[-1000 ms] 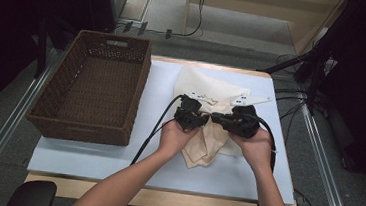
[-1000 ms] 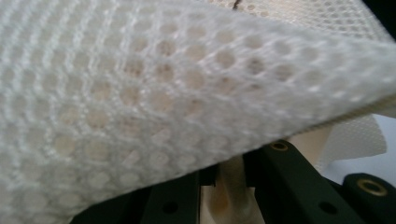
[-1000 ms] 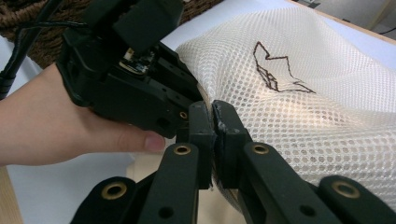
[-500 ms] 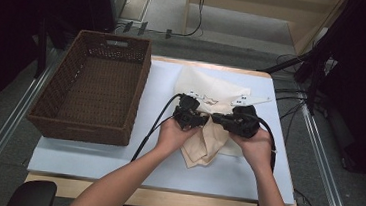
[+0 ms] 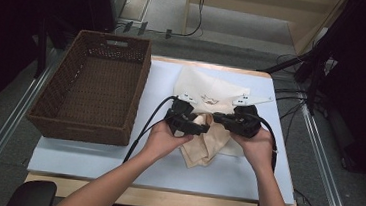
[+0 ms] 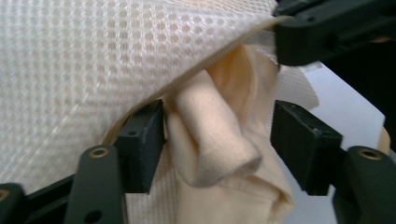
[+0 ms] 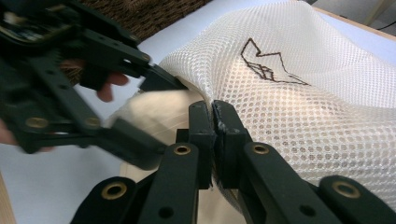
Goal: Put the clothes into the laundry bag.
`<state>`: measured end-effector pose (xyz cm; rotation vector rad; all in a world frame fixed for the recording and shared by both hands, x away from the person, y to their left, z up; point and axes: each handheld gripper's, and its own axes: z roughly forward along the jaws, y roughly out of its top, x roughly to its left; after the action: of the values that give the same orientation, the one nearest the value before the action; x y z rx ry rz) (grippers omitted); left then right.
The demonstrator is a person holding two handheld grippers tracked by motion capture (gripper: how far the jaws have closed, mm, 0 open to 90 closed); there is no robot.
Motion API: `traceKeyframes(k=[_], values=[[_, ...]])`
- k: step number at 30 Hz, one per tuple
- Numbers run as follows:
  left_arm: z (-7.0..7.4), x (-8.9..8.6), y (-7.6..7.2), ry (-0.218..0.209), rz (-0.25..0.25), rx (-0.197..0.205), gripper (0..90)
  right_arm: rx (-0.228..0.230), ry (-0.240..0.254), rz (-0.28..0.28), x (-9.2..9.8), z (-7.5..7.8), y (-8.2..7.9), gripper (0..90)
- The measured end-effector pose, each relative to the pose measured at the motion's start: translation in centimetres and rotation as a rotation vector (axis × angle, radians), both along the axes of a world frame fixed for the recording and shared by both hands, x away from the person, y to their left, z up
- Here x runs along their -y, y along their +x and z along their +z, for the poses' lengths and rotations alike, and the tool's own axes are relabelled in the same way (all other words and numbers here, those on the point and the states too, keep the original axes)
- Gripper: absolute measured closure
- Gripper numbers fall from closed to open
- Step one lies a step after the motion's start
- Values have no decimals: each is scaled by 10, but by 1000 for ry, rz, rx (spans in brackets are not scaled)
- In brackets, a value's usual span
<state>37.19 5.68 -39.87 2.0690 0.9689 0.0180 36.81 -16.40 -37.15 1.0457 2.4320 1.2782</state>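
A white mesh bag (image 5: 212, 88) with a dark logo lies on the table, and a beige cloth (image 5: 206, 145) spills out of its near edge. My right gripper (image 7: 215, 116) is shut on the rim of the mesh bag (image 7: 303, 107) and holds it raised. My left gripper (image 6: 219, 135) has just been opening its jaws. A rolled fold of the beige cloth (image 6: 219, 154) lies between them under the lifted mesh (image 6: 93, 60), with a gap on one side. In the high view the left gripper (image 5: 202, 130) and right gripper (image 5: 215, 119) meet tip to tip over the cloth.
A brown wicker basket (image 5: 137, 89) stands at the left of the white table sheet (image 5: 116, 157). Black cables trail from both grippers toward the front edge. More cables and stands lie off the table's right side.
The left gripper's jaws have opened around the beige cloth, and that hand has shifted and risen slightly at the bag's mouth. The right gripper has stayed put, still clamped on the mesh.
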Motion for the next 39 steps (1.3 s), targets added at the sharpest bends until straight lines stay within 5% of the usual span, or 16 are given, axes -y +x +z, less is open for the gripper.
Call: traceKeyframes(k=[8, 15, 22, 25, 29, 33, 39], values=[[3, -9, -27, 39, -4, 37, 316, 1, -3, -3, 0, 1, 0, 888], [0, 0, -47, 6, -56, 16, 329, 0, -6, 0, -1, 1, -1, 888], [-28, 28, -52, 21, -68, -29, 267, 0, -3, -3, -1, 2, -1, 888], [-42, 39, -50, 86, -46, 14, 214, 2, 0, -1, 0, 2, 0, 887], [-58, 44, -41, 98, -40, -4, 185, 3, 1, 2, 1, 2, 0, 887], [-66, 46, -39, 107, -27, 24, 229, 5, 3, 0, 1, 2, 0, 888], [-69, 47, -42, 161, 22, 104, 442, 5, 1, -2, 0, 2, 0, 887]])
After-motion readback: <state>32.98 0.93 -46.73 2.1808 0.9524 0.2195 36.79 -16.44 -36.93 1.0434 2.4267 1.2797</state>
